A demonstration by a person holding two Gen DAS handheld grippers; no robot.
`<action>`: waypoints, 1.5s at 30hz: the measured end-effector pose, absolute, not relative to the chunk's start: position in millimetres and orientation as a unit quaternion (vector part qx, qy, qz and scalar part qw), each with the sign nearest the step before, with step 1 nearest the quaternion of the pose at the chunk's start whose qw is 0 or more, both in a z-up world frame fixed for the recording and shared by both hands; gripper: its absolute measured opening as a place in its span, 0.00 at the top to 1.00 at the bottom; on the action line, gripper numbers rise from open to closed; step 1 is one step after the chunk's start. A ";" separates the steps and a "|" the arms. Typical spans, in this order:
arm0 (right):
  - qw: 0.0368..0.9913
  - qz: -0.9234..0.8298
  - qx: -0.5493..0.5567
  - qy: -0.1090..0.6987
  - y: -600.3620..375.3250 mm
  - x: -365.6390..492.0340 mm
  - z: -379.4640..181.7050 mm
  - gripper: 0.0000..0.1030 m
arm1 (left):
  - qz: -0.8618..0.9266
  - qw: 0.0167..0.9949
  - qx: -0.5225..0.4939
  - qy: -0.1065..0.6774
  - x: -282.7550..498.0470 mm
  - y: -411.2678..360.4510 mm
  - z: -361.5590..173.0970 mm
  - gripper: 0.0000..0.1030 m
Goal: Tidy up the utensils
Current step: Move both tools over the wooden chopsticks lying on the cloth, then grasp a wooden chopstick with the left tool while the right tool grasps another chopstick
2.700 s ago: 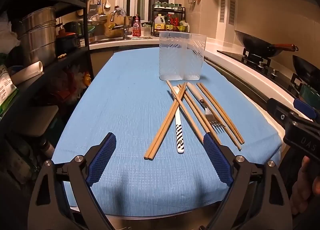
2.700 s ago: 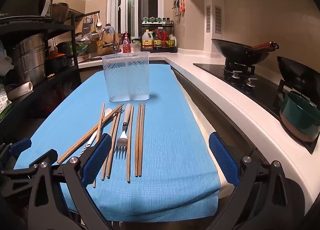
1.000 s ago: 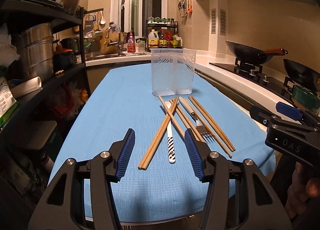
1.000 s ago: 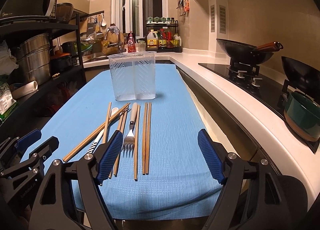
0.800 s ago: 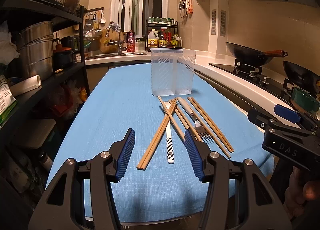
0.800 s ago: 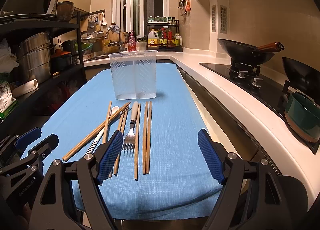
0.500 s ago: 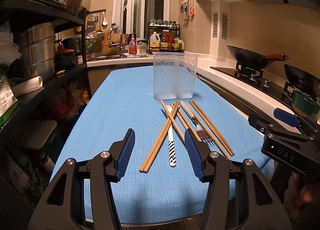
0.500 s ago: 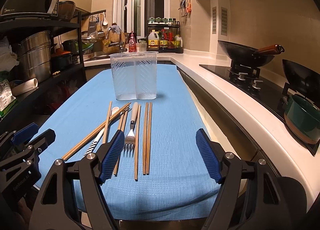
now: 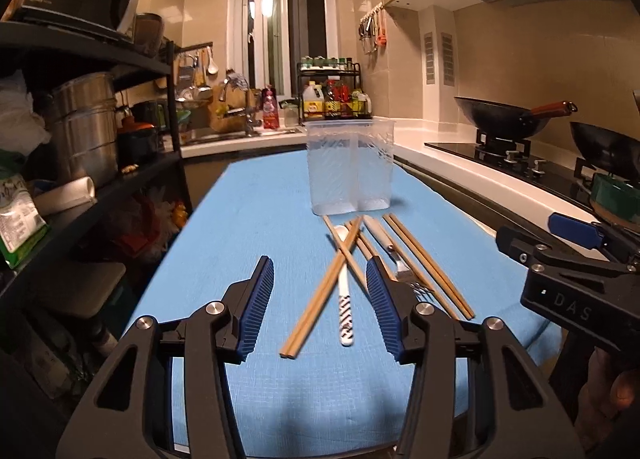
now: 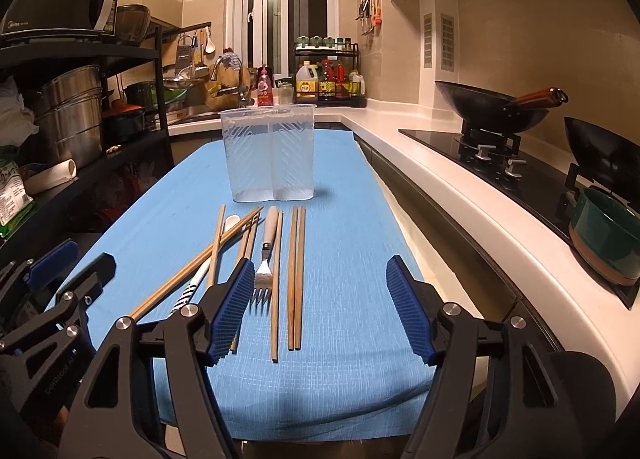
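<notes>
From your left wrist, your left gripper (image 9: 320,305) hovered spread, jaws closing on nothing, above chopsticks (image 9: 320,293) and a striped spoon (image 9: 345,299) on the blue cloth (image 9: 248,219).

From your right wrist, your right gripper (image 10: 320,305) stood wide, closing emptily, over the fork (image 10: 266,255) before the clear holder (image 10: 270,155).

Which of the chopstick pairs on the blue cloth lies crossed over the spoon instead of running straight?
The leftmost pair: it slants diagonally across the white spoon, while the right pair lies straight beside the fork.

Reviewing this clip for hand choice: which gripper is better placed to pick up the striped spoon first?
Left. The left gripper frames the striped spoon between its closing jaws, nothing held yet. The right gripper sits over the fork and straight chopstick pair, with the spoon off to its left.
</notes>
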State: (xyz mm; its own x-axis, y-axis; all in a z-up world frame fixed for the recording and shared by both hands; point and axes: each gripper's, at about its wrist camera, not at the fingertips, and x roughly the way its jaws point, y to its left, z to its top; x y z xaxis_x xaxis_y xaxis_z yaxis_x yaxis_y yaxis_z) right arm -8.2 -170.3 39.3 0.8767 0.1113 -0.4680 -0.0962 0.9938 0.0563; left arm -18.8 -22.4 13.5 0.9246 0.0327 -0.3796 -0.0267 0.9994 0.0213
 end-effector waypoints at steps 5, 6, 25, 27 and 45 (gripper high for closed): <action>0.969 0.062 0.011 0.238 -169.1 -10.2 42.2 0.34 | 0.000 0.974 -0.009 0.228 -13.8 -17.7 8.5 0.53; 0.969 0.062 0.012 0.237 -169.4 -10.6 42.5 0.34 | -0.001 0.973 -0.015 0.231 -13.6 -15.2 8.8 0.53; 0.968 0.060 0.012 0.243 -169.3 -8.2 41.3 0.34 | -0.010 0.973 -0.014 0.230 -16.5 -17.3 6.6 0.53; 0.967 0.058 0.013 0.247 -170.7 -6.3 40.3 0.34 | -0.007 0.972 -0.017 0.233 -16.6 -14.7 6.4 0.53; 0.920 0.102 0.088 0.368 -179.0 35.0 -1.9 0.76 | 0.021 0.934 -0.139 0.330 15.2 37.5 -25.8 0.83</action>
